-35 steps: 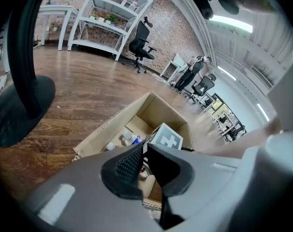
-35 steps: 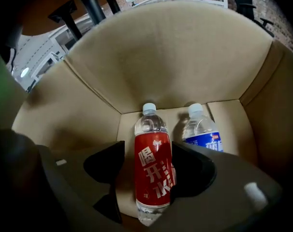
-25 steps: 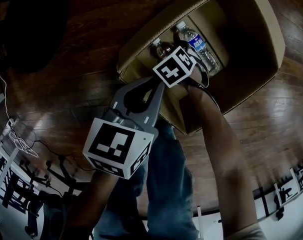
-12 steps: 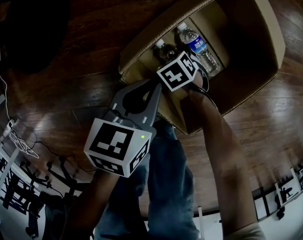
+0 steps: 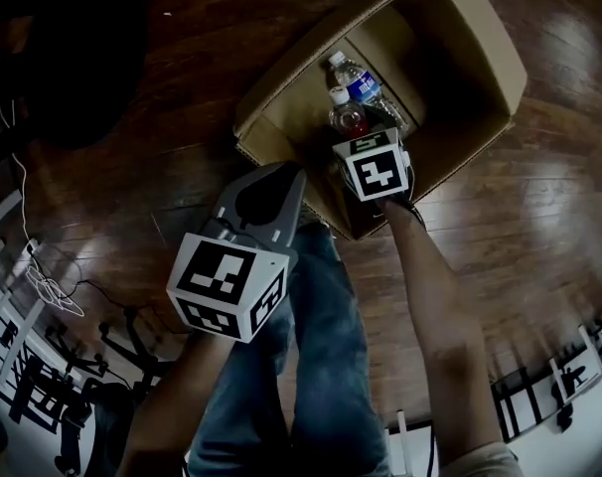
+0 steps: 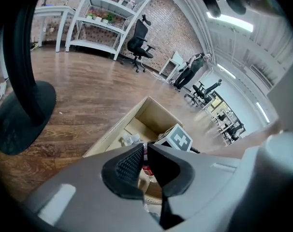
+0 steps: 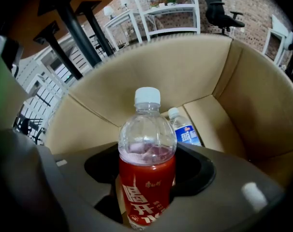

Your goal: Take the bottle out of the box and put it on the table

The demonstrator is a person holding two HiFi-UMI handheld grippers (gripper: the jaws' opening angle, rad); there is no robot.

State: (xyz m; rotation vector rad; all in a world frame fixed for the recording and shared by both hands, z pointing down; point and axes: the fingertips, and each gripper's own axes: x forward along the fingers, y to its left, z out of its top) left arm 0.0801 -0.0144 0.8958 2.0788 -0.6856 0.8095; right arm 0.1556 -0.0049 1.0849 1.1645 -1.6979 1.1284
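A clear bottle of red drink (image 7: 146, 168) with a white cap stands upright between my right gripper's (image 7: 149, 178) pads, which press on its sides. In the head view that red bottle (image 5: 349, 117) is held over the open cardboard box (image 5: 281, 78), just beyond the right gripper's marker cube (image 5: 378, 172). A water bottle (image 5: 356, 76) with a blue label lies on the box floor behind it, the same water bottle (image 7: 185, 129) showing past the red one. My left gripper (image 5: 276, 182) hangs outside the box's near wall, shut and empty; its fingertips (image 6: 129, 166) nearly touch.
The box (image 6: 137, 117) sits on a dark wooden floor (image 5: 132, 167). A black round stand base (image 6: 21, 115) is to the left. Cables (image 5: 43, 286) lie on the floor at the left. The person's jeans-clad legs (image 5: 321, 366) are below the grippers.
The right gripper has closed on the red bottle and lifted it upright off the box floor. The left gripper has drawn back from the box and risen a little.
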